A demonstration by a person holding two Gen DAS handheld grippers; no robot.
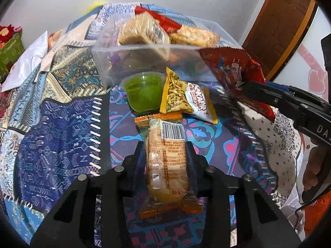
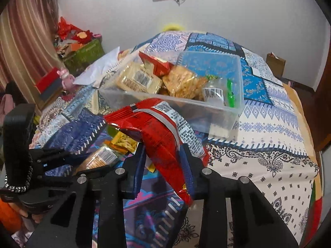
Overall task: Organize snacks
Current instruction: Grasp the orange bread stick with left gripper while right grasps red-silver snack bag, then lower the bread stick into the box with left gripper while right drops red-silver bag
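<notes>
Squeezed in my left gripper (image 1: pixel 165 155) is sitting a long orange cracker pack (image 1: pixel 166 161), my right gripper (image 2: pixel 164 161) is pinching a crinkly red chip bag (image 2: pixel 163 132), and I think both are going next into the clear plastic box (image 2: pixel 227 111).

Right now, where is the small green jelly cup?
In the left wrist view, the small green jelly cup sits on the patterned quilt, against the clear plastic bin and left of the yellow snack packet.
</notes>
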